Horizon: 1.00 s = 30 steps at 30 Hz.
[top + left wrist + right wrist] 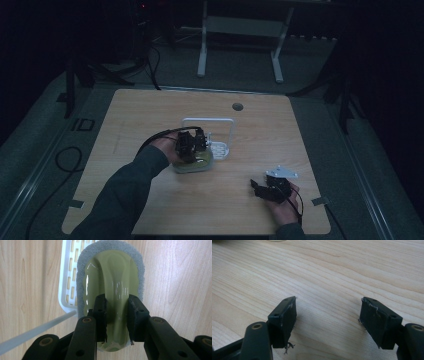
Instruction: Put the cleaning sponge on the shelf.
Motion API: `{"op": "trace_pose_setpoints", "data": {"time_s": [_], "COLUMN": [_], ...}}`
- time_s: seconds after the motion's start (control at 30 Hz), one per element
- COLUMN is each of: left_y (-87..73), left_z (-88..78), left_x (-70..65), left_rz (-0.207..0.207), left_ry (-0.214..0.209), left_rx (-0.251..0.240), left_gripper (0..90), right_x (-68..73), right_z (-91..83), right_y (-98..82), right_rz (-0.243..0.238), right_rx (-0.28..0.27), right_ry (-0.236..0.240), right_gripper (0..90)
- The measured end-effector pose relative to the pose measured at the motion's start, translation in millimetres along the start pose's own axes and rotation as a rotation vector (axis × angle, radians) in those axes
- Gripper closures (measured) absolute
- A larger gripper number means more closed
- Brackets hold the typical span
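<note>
A pale green scrubber [112, 270] with a glossy raised handle and a grey pad around its edge lies on the wooden table [150, 115], partly over the corner of a white slotted tray [67, 277]. My left gripper [117, 307] points down on it, its two jaws shut against the sides of the handle ridge. From above, the left gripper [192, 145] covers most of the scrubber [195, 166] beside the tray [221, 149]. My right gripper [257, 189] rests low at the front right with its jaws wide open; the right gripper [328, 312] has only bare wood between its fingers.
A white wire frame [207, 121] rises behind the tray, and one white bar [37, 330] runs close to the left jaw. A round grommet hole [237, 106] sits near the table's far edge. A white stand [240, 30] is on the floor beyond.
</note>
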<state>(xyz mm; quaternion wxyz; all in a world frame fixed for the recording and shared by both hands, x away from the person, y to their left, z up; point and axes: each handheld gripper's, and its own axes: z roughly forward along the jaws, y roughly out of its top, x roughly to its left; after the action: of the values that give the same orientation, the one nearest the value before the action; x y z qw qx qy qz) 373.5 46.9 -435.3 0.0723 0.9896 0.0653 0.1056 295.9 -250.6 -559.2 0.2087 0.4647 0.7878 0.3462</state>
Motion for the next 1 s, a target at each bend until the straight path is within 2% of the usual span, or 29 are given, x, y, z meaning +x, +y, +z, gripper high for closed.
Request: {"op": "trace_pose_setpoints", "data": {"time_s": [0.23, 0.47, 1.0], "left_y": [4.7, 5.1, 7.7], "left_z": [-1.4, -0.7, -0.7], "left_x": [-0.1, 2.2, 6.4], "left_rz": [0.036, 0.041, 0.082], "left_ry": [0.025, 0.036, 0.033], "left_rx": [0.002, -0.014, -0.041], "left_gripper": [71.6, 71.7, 71.6], "right_x": [0.0, 0.0, 0.1], "right_z": [0.0, 0.0, 0.0], "right_y": [0.0, 0.0, 0.0], "right_rz": [0.000, 0.000, 0.000], "right_rx": [0.000, 0.000, 0.000], "right_ry": [0.000, 0.000, 0.000], "right_gripper": [29.0, 29.0, 29.0]}}
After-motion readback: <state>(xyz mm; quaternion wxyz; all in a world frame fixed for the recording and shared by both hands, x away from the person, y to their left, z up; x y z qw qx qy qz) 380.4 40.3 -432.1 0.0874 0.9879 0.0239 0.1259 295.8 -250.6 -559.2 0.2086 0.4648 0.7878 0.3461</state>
